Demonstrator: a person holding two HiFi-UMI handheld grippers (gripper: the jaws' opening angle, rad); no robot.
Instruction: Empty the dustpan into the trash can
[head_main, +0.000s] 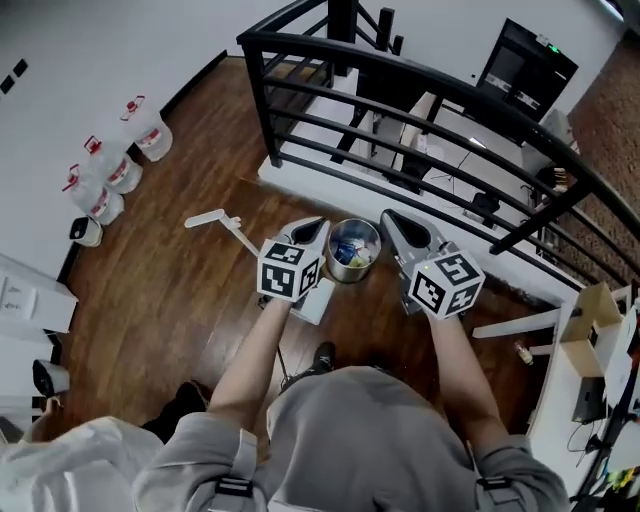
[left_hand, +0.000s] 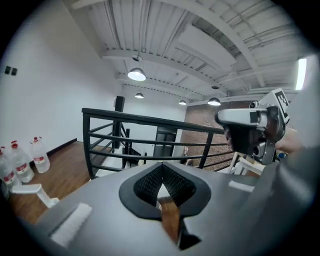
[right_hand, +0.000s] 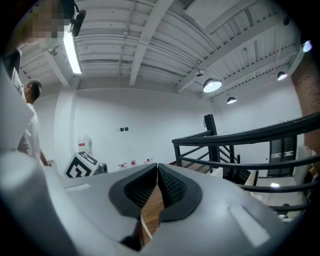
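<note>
Two grippers are held over a wooden floor, one on each side of a single round metal can (head_main: 344, 272) at the middle of the head view. The can stands upright, just in front of a black railing (head_main: 300, 48), with blue and pale scraps inside it. The left gripper (head_main: 318, 226) is clenched: in its own view the two dark ribbed pads (left_hand: 148, 183) meet at their tips with nothing between them, only floor showing through the slit below. The right gripper (head_main: 392, 220) is likewise closed and empty, its two pads (right_hand: 172, 186) touching at the front. Each gripper carries one marker cube, so two cubes show in the head view, left and right of the can. The one white dustpan (head_main: 316, 300) lies on the floor just left of the can and below it in the frame, partly hidden under the left gripper. Its long handle (head_main: 240, 235) runs off toward the upper left and ends in a flat crosspiece. Neither gripper touches it. Three clear bottles (head_main: 116, 170) with red caps stand in a row along the white wall at the upper left of the head view. The same three show at the lower left of the left gripper view. That view also shows four round ceiling lamps (left_hand: 137, 74). One person in white (right_hand: 29, 117) stands at the left edge of the right gripper view.
</note>
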